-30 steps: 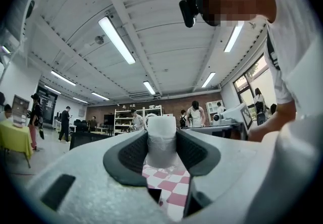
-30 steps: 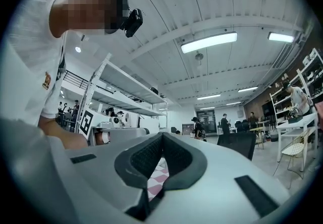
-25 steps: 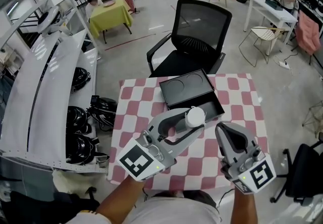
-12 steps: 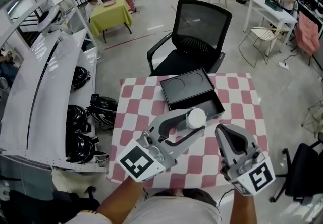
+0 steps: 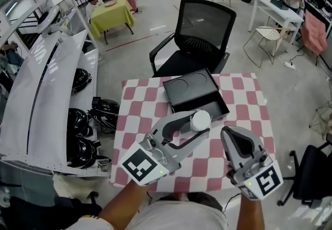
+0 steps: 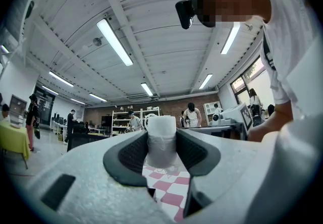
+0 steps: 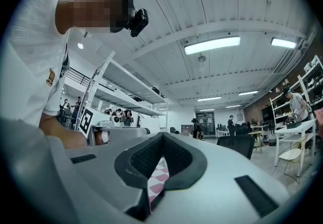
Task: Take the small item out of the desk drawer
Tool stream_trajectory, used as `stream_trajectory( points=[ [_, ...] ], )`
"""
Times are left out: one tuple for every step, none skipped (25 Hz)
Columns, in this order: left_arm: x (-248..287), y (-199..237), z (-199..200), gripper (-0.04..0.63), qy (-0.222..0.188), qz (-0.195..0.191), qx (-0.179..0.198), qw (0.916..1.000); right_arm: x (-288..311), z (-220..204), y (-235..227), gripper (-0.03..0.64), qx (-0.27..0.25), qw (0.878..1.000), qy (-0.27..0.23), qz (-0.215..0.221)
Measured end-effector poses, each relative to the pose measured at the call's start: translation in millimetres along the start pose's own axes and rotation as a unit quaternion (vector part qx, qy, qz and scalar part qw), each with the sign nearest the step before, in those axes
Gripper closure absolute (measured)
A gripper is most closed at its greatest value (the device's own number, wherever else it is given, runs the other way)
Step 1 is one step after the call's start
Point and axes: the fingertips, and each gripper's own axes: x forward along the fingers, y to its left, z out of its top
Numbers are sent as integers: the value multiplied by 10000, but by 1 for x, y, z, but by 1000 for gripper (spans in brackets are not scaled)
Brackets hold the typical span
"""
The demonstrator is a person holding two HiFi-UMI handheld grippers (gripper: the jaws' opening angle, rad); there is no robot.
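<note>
l gripper (image 5: 201, 123) jaws clamp white cylinder (image 5: 200, 118); r gripper (image 5: 228, 131) jaws together, empty; black drawer (image 5: 193, 90) ahead, chair (image 5: 201, 34) beyond

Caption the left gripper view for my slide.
Left gripper clamps a small white cylinder above the checkered tablecloth.

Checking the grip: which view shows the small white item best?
Left gripper view: the white item fills the centre, pinched between the left tool's pads. Head view shows its top from above; right gripper view shows nothing clear of it.
</note>
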Motion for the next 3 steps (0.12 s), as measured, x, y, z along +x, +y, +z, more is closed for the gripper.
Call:
stream_trajectory(
  points=[
    [0,0,0,411,-3,-1,4,10000,0,0,0,606,2,10000,1,1],
    [0,0,0,411,-4,-3,8,10000,0,-1,0,606,2,10000,0,1],
    [0,0,-1,411,-4,-5,13,10000,0,-1,0,606,2,10000,-2,2]
  ],
)
